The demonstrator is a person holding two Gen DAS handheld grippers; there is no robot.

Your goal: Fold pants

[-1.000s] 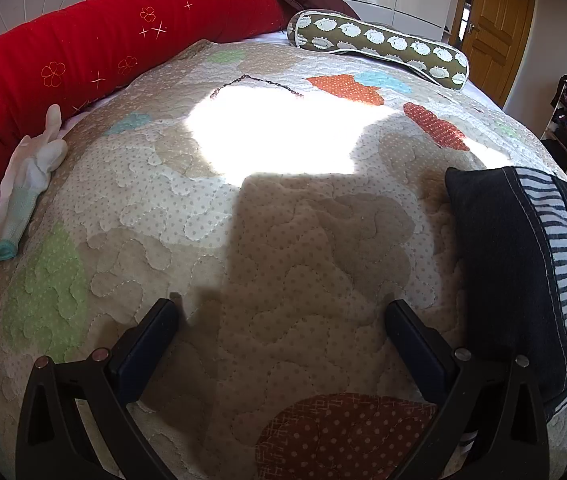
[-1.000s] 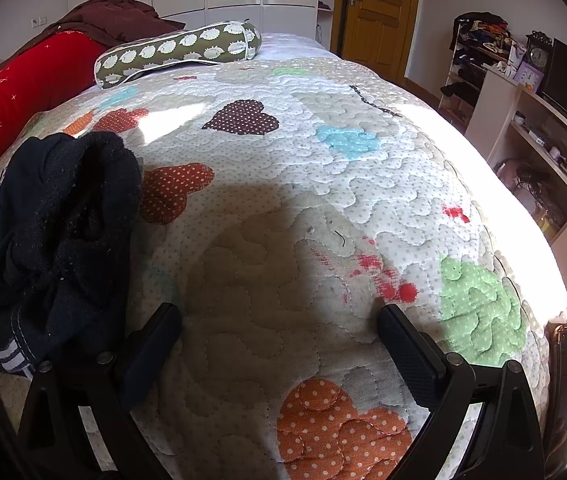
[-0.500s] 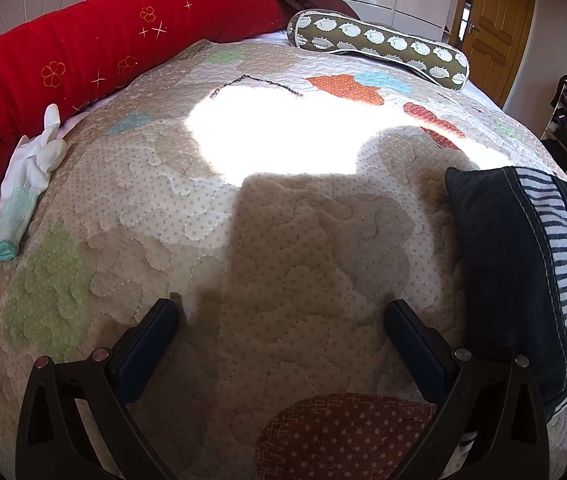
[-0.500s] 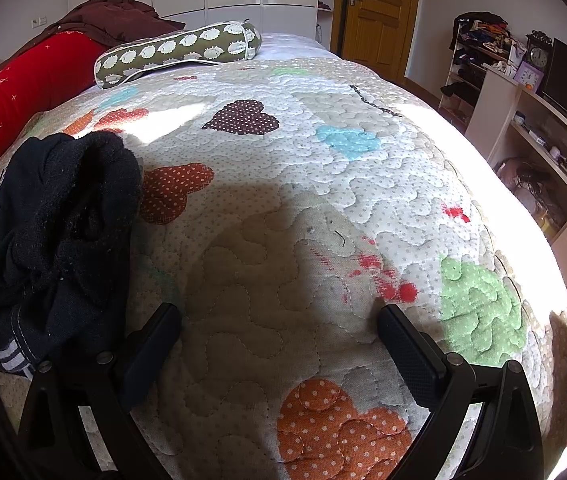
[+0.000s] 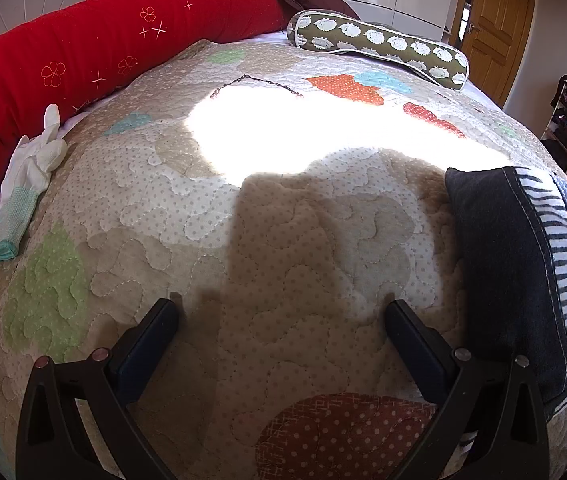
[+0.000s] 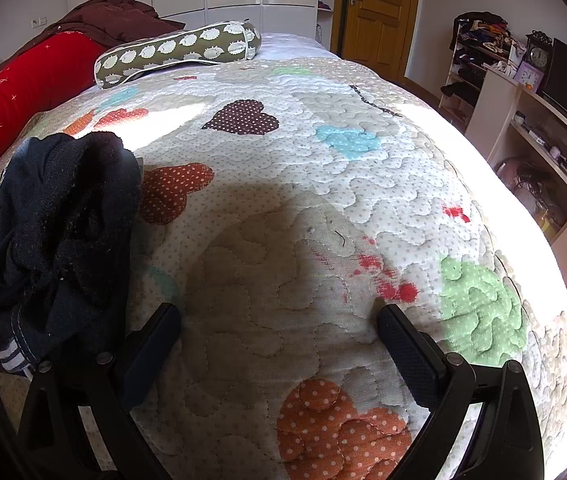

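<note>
Pants: pants (image 6: 55, 236) lie in a dark heap on the quilt (image 6: 323, 184), between the two grippers; not yet spread, so folding looks unstarted.
Pants, left view: here the pants (image 5: 523, 264) show a flatter side, with a striped lining and pale stitching along a seam (the right view shows mostly crumpled dark cloth and only a sliver of stripes).
Left gripper: left gripper (image 5: 283, 320) has its fingers wide apart and holds nothing; it hangs low over the quilt (image 5: 203, 220), just left of the pants.
Right gripper: right gripper (image 6: 279, 324) is likewise spread and empty, with its left finger close beside the heap; whether it touches the cloth I cannot tell.
Why so: both grippers flank the heap, probably so each can take one end and pull the pants flat.
Next move: likely each closes on a hem or the waistband; the bunched cloth may make a single layer hard to pick.
Bed: quilt with heart patches covers the bed; a patterned bolster (image 6: 175, 54) lies at the far side.
Left view only: a white glove (image 5: 23, 184) lies at the quilt's edge by a long red cushion (image 5: 103, 48).
Right view only: a door (image 6: 375, 12) and open shelves (image 6: 523, 120) stand beyond the bed.
</note>
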